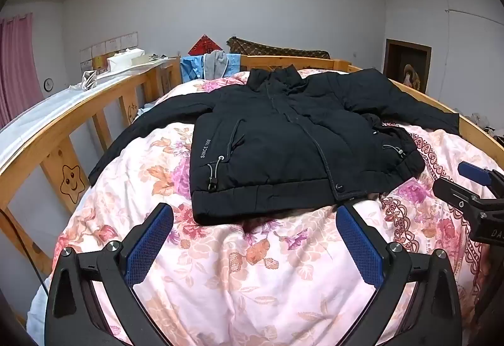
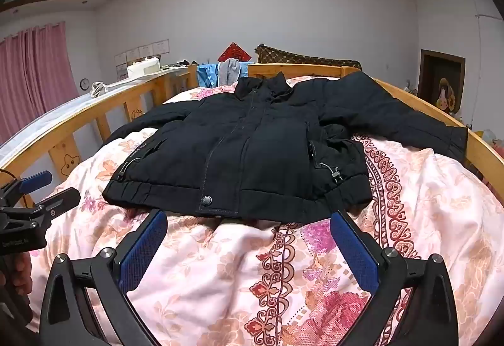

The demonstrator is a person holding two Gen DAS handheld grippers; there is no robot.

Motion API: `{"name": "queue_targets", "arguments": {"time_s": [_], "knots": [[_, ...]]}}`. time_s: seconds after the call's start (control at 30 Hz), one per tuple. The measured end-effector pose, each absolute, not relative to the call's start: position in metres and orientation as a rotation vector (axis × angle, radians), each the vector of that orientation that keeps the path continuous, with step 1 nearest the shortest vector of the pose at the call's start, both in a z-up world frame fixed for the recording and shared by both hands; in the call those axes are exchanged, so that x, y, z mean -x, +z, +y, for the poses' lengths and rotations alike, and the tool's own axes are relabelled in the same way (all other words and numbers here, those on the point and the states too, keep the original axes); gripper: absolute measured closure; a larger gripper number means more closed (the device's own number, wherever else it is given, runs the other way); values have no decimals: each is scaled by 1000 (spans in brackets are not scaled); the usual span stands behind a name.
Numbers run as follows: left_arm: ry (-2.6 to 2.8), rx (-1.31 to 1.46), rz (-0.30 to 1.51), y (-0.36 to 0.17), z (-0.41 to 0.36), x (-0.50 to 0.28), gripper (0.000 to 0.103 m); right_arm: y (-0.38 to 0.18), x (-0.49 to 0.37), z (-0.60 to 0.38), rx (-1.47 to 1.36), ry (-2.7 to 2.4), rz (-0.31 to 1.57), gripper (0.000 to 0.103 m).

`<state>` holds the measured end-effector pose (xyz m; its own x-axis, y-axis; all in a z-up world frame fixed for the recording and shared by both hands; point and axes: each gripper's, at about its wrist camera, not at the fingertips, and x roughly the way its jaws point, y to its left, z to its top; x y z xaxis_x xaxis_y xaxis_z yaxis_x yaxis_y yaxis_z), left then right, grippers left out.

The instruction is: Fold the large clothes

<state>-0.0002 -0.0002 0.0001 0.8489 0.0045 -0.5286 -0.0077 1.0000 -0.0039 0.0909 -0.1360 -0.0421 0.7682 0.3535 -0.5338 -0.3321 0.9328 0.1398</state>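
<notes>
A black padded jacket (image 1: 283,141) (image 2: 252,150) lies front up on the pink floral quilt (image 1: 239,276) (image 2: 204,267), zipped, collar at the far end, both sleeves spread sideways. Its hem faces me. My left gripper (image 1: 253,210) hovers just short of the hem, open, with only quilt between its blue pads (image 1: 148,242). My right gripper (image 2: 248,215) stands the same way before the hem's middle, open and empty. Each gripper shows at the edge of the other's view: the right one (image 1: 463,180), the left one (image 2: 50,188).
Wooden bed rails (image 1: 63,128) (image 2: 485,150) run along both sides; the jacket's right sleeve (image 2: 409,119) reaches the right rail. Blue and grey clothes (image 1: 208,67) hang over the headboard. A white ledge (image 1: 37,116) lies left. A hand (image 2: 19,276) holds the left gripper.
</notes>
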Motion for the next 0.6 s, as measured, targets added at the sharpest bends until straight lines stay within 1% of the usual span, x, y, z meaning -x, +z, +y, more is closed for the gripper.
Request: {"name": "queue_targets", "arguments": {"time_s": [0.6], "knots": [[7, 6, 565, 1, 1, -2, 2, -43, -91, -136, -37, 371, 592, 0]]}}
